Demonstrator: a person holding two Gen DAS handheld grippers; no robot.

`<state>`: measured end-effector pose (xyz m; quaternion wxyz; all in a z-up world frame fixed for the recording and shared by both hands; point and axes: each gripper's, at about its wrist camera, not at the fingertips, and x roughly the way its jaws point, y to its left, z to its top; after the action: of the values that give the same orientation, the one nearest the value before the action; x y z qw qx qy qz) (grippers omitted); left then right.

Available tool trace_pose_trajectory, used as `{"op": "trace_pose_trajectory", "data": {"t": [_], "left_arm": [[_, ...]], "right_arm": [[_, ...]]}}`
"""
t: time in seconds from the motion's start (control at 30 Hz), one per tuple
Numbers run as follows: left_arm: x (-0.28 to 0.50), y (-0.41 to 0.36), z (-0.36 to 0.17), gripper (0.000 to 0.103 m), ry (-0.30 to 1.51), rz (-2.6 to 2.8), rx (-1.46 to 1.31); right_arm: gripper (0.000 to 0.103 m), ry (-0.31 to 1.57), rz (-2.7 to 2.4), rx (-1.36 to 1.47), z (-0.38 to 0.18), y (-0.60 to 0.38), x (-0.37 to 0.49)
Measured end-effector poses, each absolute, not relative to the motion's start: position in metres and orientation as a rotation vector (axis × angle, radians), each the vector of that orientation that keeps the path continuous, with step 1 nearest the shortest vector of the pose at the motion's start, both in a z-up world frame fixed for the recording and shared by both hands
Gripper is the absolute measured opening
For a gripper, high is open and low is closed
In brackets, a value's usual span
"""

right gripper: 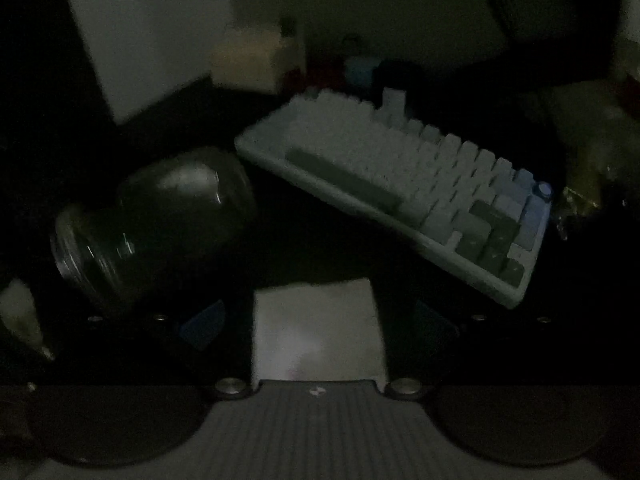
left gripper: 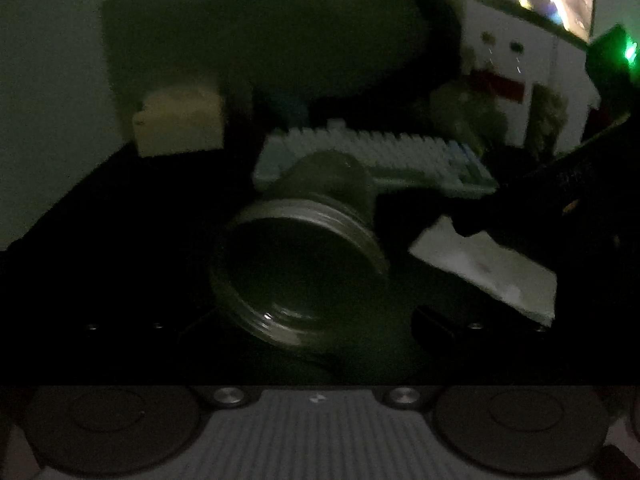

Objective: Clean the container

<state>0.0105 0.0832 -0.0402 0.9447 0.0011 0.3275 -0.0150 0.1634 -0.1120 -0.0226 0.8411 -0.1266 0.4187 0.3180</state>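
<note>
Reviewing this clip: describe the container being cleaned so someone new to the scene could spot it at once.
Start at the pale keyboard on the dark desk. Just in front of its left end is a clear glass jar, tipped on its side with its threaded, lidless mouth facing the left gripper. It is the only transparent, round object there.

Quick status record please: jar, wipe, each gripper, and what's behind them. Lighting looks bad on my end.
lighting: very dim, detail poor
jar: glass, lid off, tilted, mouth toward left wrist camera
left gripper: shut on jar
white wipe: folded, beside jar mouth
right gripper: shut on white wipe
keyboard: behind jar
contact: wipe not yet inside jar
</note>
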Motion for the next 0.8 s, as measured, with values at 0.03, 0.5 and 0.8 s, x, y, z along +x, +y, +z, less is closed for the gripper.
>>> {"op": "trace_pose_trajectory", "data": {"t": [0.03,0.5,0.8], "left_arm": [[0.011,0.083,-0.04,0.103,0.674,-0.044,0.019],[0.013,0.084,-0.036,0.103,0.6,-0.066,0.015],[0.009,0.088,-0.036,0.103,0.535,-0.11,-0.033]], "right_arm": [[0.103,0.89,0.675,-0.303,-0.025,-0.111,0.165],[0.093,0.934,0.717,-0.362,-0.057,-0.116,0.159],[0.007,0.79,0.732,-0.462,-0.039,-0.113,0.123]]}}
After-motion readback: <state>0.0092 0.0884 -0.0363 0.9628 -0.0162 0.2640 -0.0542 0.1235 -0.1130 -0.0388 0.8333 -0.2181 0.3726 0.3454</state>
